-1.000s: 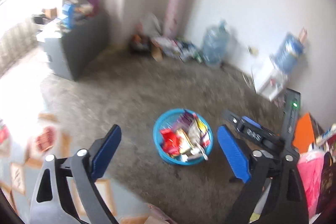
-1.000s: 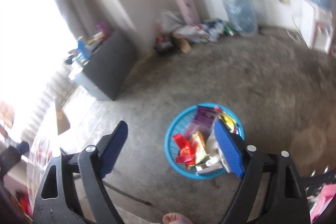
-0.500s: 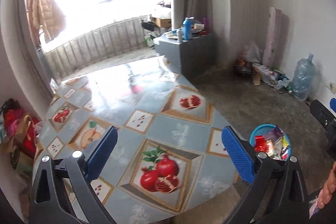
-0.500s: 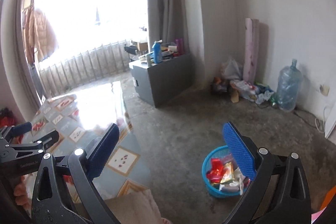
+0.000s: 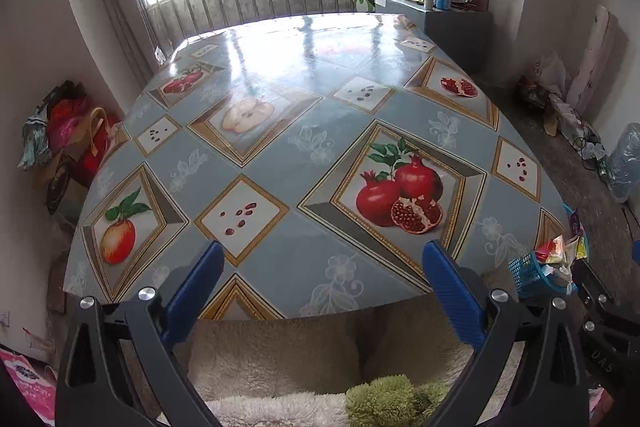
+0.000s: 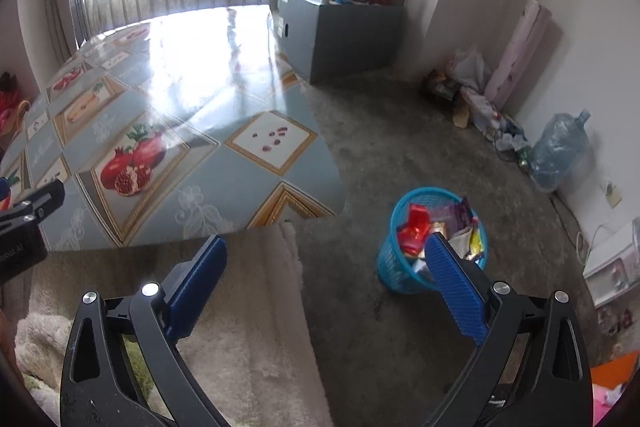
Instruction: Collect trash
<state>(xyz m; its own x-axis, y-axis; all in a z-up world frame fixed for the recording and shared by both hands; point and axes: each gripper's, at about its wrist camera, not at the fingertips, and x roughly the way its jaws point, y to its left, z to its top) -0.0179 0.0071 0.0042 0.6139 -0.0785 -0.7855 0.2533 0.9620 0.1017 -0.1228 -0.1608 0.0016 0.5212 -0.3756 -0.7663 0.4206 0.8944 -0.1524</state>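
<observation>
A blue mesh trash basket [image 6: 394, 267] stands on the grey floor, filled with several wrappers [image 6: 418, 227]. It also shows at the right edge of the left wrist view [image 5: 526, 273]. My right gripper [image 6: 326, 261] is open and empty, its right finger in front of the basket. My left gripper [image 5: 322, 269] is open and empty, held over the near edge of the table [image 5: 280, 131] with the fruit-pattern cloth. No trash shows on the table top.
A fluffy beige seat cover [image 5: 288, 355] lies just below both grippers. A grey cabinet [image 6: 340, 35] with bottles stands behind the table. A water jug [image 6: 558, 151] and clutter [image 6: 476, 95] sit along the right wall. Bags [image 5: 68, 135] are piled at the left.
Both grippers have swung up and left, away from the basket on the floor, and now face the table. Both stay open and empty.
</observation>
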